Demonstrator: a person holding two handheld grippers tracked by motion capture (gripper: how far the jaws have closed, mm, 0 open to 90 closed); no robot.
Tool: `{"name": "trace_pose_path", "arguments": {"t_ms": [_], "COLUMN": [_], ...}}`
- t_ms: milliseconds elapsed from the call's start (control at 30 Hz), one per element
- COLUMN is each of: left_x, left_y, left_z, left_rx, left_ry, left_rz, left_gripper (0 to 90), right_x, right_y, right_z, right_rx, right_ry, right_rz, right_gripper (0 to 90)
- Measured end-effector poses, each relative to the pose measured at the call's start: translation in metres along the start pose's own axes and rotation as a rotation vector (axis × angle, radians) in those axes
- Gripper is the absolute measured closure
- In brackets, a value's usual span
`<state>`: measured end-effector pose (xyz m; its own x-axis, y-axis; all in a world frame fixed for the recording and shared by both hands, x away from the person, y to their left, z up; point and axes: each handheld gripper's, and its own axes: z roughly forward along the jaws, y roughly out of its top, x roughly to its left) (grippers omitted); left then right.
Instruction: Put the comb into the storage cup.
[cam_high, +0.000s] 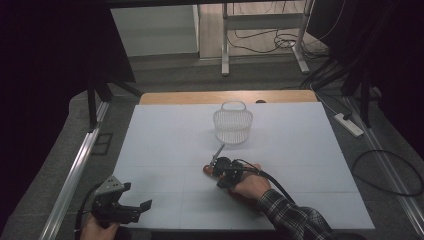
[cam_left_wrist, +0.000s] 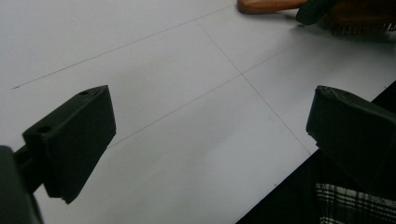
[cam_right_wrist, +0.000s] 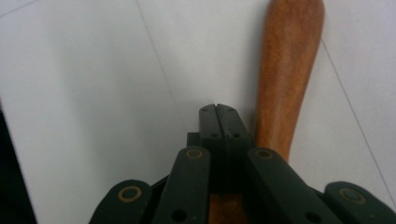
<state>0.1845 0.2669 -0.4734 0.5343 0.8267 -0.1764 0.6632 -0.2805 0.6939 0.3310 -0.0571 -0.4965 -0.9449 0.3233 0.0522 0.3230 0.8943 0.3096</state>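
Note:
A wooden brush lies on the white table, its rounded handle running forward just right of my right gripper and passing under it. That gripper's jaws are pressed together with nothing between them, low over the table beside the handle. In the high view the right gripper sits mid-table with the handle end poking out at its left. My left gripper rests at the near left corner, open and empty. In the left gripper view the brush handle and bristles appear at the top.
A white mesh basket with a handle stands just beyond the right gripper. A thin grey piece slants between that gripper and the basket. A white sheet covers the table; a wooden edge shows at the back.

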Motion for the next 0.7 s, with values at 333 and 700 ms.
{"name": "trace_pose_path", "arguments": {"t_ms": [333,700], "left_x": [0.000,-0.001], "left_y": [0.000,0.000], "left_z": [0.000,0.000], "left_rx": [-0.001,0.003], "left_ry": [0.002,0.003], "left_rz": [0.002,0.004], "left_gripper": [2.4,2.4], "right_x": [-0.005,-0.020], "right_y": [0.000,-0.005], "right_z": [0.003,0.000], "right_rx": [0.010,0.008], "right_ry": [-0.013,-0.055], "right_rz": [0.014,0.060], "right_gripper": [89.7,89.7]}}
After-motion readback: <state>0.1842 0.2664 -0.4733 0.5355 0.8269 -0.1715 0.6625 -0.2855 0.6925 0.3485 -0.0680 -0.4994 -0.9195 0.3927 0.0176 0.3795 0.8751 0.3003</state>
